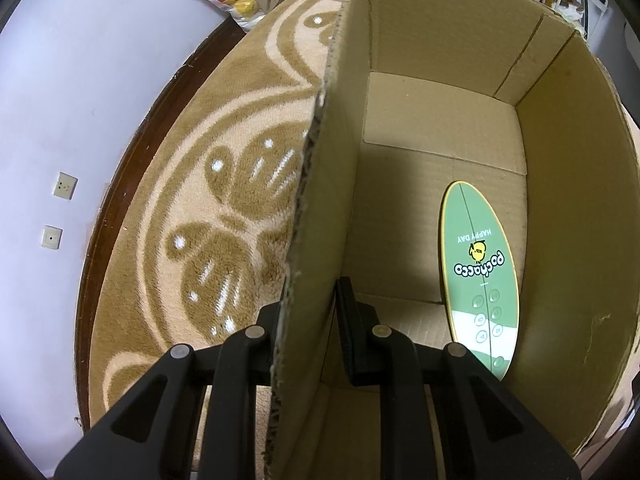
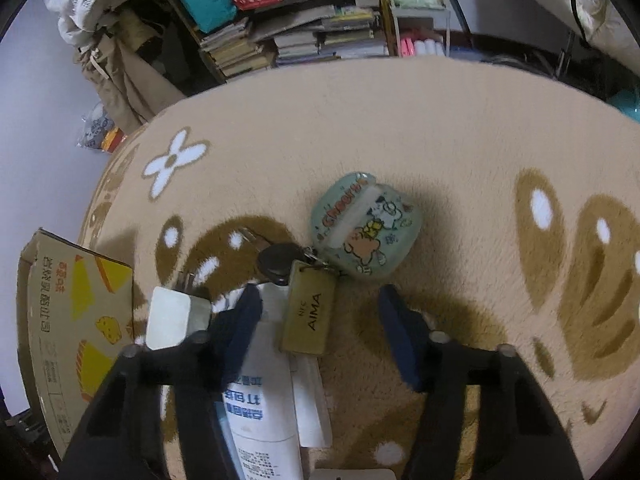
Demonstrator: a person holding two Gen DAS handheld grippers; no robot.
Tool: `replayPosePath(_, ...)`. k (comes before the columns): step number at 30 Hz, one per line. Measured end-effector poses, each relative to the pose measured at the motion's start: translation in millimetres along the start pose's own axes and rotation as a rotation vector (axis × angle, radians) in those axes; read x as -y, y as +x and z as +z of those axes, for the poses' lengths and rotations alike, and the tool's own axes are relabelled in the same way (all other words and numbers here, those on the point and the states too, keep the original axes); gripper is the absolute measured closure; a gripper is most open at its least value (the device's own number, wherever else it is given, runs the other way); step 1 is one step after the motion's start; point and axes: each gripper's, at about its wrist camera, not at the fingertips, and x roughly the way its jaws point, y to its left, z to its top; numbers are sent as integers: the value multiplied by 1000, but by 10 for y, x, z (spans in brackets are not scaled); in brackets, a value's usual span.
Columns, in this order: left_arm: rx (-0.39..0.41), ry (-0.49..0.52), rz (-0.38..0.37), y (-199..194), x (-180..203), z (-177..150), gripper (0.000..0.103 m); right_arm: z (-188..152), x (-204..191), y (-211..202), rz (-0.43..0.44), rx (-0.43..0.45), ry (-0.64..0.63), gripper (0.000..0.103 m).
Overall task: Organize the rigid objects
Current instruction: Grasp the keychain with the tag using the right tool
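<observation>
Left wrist: fingers [image 1: 308, 312] pinch the corrugated cardboard box wall [image 1: 316, 216]; right fingers [image 2: 320, 320] spread wide over a glossy rounded case [image 2: 366, 226].

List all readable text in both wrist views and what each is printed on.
"HAPPY DAY" and "pochacco": green oval board inside the cardboard box, seen upside down.
"NFC" and "AIMA": tan key tag.
"Cheers": pale green cartoon case.
Chinese print on the yellow-patterned carton: too distorted to read.
Blue Chinese characters on the white tube: too blurred to read.
Round marks on the board's lower part: too small.
</observation>
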Motion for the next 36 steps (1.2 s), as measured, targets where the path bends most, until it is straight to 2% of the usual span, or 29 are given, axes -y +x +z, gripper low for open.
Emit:
replayPosePath(4, 0, 0, 0, -4, -1, 1, 85, -34, 20, 36, -7, -7, -7, 63)
replayPosePath(6, -1, -1, 0, -4, 0, 3, 85, -31, 3, 20, -1, 1, -12, 77)
replayPosePath(8, -1, -3, -1, -6, 4, 3, 85, -35, -30, -10, -23, 10, -28, 81)
replayPosePath(9, -1, -3, -1, -8, 4, 5, 85, -32, -43, -17, -30, 13, -35, 85)
replayPosePath(12, -1, -2, 0, -13, 7, 3, 85, -29, -59, -33, -34, 19, -47, 89)
replayPosePath(18, -1, -1, -1, -16, 8, 9, 86, -36, -2, 40, -83, 7, -33, 89)
replayPosePath(19, -1, -1, -1, -18, 10, 9, 86, -41, 18, 68, -87, 2, -28, 90)
replayPosePath(20, -1, 0, -1, -16, 11, 10, 86, -42, 29, 86, -88, 0, -26, 97)
replayPosePath(29, -4, 2, 1, -12, 21, 16, 86, -131, -20, -160, -61, 128, -82, 98)
replayPosePath(36, -6, -1, -2, -9, 11, 28, 86, -73, -215, -362, -32, 177, -122, 98)
